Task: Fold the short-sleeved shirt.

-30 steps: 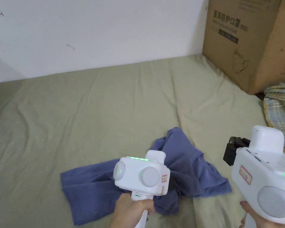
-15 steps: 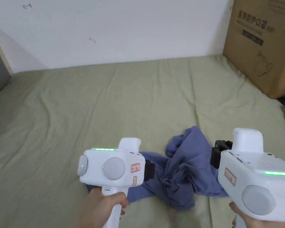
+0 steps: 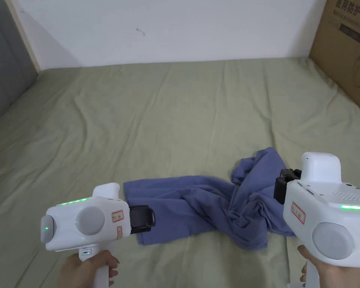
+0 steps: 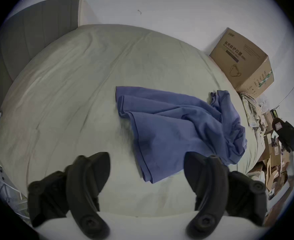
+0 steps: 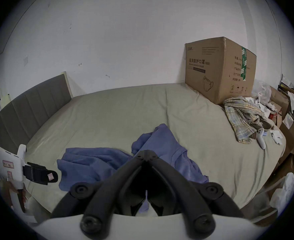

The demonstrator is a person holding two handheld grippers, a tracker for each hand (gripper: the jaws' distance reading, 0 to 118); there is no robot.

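My blue shirt (image 3: 198, 202) lay crumpled lengthwise on the bed (image 3: 138, 112), its hem end nearest my spread-jawed left gripper (image 3: 147, 219), while my right gripper (image 5: 147, 152) seemed closed, perhaps empty.

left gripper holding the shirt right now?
No. In the left gripper view the left gripper has its jaws spread wide over bare bedsheet, with the blue shirt lying just ahead, ungripped.

left tool (image 4: 147, 167) jaws wide apart, nothing between them, above the bed (image 4: 73, 96); blue shirt (image 4: 177, 129) crumpled ahead on the sheet, cardboard box (image 4: 243, 65) at far right corner
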